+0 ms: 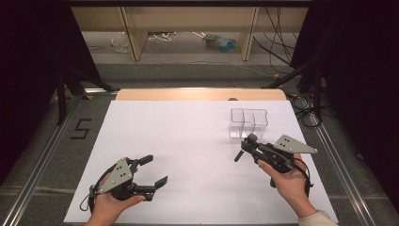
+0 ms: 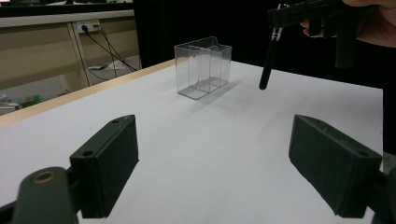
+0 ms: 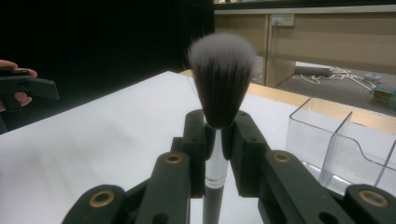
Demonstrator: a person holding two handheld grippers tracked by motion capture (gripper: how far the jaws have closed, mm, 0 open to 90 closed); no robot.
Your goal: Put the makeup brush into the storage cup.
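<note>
A broad white rectangular table top (image 1: 188, 155) with a pale wooden far edge carries the scene, set over a grey floor with metal rails at either side. Toward its far right stands a clear plastic organiser box (image 1: 248, 123) with inner dividers, upright and with nothing in its compartments as far as can be seen.

The black two-jaw left gripper (image 1: 157, 170), topped by a grey three-cornered plate, sits low over the near left part of the table in the person's left hand (image 1: 113, 205); its jaws stand spread wide with only bare table between them, as the left gripper view confirms.

The black right gripper (image 1: 245, 143), in the person's right hand (image 1: 289, 183), hovers just on the near side of the clear box. Its jaws are pressed in on a makeup brush with a silver ferrule, a black handle and dark, white-tipped bristles (image 3: 223, 79). The pads clamp the brush at the ferrule, right below the bristle head; the handle hangs down toward the table without touching it, near the box but outside it.
</note>
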